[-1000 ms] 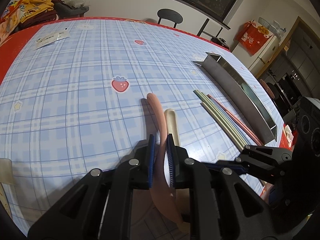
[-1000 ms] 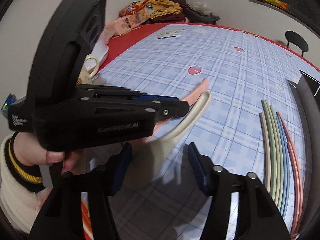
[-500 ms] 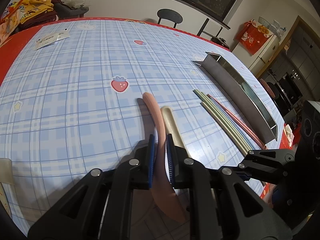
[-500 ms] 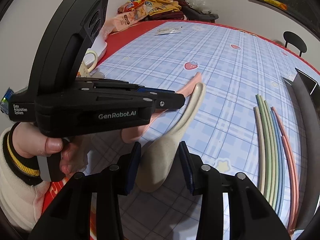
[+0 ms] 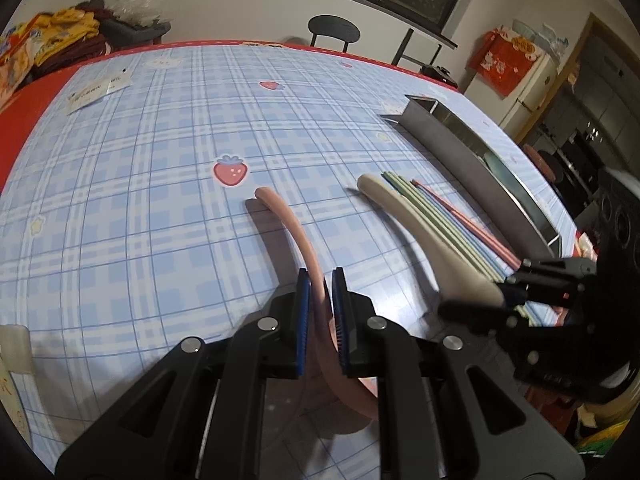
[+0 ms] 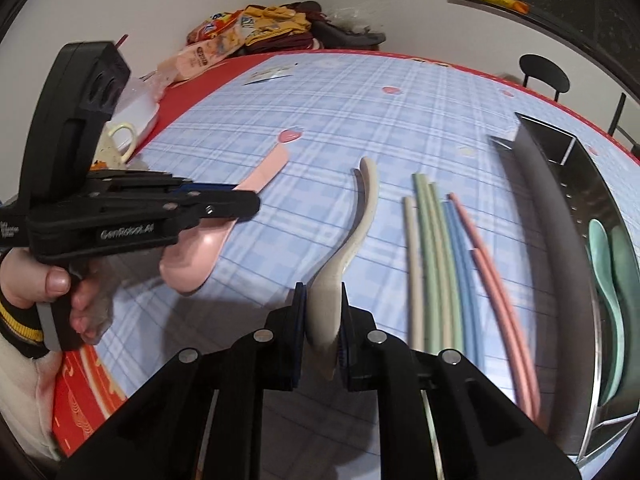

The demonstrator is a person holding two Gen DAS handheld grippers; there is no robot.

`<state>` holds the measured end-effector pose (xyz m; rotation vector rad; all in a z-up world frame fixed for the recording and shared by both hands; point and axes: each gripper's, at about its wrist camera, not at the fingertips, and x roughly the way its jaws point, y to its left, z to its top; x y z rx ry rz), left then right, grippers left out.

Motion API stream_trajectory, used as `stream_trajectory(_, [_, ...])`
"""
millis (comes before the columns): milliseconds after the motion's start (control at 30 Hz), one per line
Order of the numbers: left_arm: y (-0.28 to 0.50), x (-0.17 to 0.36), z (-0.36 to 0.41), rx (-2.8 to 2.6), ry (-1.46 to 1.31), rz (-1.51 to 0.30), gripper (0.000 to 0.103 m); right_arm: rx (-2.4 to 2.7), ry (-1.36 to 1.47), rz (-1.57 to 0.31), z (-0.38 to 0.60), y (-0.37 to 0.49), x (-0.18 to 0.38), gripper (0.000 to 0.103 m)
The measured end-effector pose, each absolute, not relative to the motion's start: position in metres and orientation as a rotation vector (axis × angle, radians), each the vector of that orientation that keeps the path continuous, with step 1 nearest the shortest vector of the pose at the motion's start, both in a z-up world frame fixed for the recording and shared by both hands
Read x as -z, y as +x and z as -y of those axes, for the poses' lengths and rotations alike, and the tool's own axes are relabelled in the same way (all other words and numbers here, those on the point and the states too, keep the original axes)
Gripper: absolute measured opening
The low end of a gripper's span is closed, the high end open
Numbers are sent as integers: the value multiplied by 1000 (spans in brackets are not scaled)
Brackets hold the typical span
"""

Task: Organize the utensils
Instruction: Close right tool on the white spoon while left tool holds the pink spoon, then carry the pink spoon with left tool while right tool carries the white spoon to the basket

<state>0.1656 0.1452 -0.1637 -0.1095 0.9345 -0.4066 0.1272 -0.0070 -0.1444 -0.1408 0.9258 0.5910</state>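
Black hand-held gripper [image 6: 322, 320] w/ blue pads, silver screws; cream sleeve [image 6: 24, 384], black-yellow cuff.

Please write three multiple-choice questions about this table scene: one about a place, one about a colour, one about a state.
1. Where do the chopsticks lie?
A. inside the metal tray
B. on the tablecloth, between the cream spoon and the metal tray
C. on the chair

2. What colour is the spoon held by the left gripper?
A. pink
B. green
C. blue

3. How is the right gripper?
A. open, empty
B. shut on the cream spoon
C. shut on a chopstick

Answers:
1 B, beside the metal tray.
2 A, the pink spoon.
3 B, its pads press the cream spoon.
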Motion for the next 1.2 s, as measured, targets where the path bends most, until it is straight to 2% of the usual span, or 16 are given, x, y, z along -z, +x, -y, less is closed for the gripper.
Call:
stream_trajectory(200, [161,162,-128,369,17,-915,19,-581,-126,-902,10,136,146,14])
stream_trajectory(467, [147,161,-99,347,229,-900,19,-594,-104,-862,16,132,144,14])
stream_trajectory(1000, [138,160,-103,321,248,-896,22,-629,-23,-813,29,128,140,11])
stream_trajectory(1067, [136,160,-103,318,242,-889,18,-634,-22,-808,29,128,139,11])
stream_trajectory(1200, [135,159,-102,315,244,-870,17,-647,-27,-796,28,125,138,8])
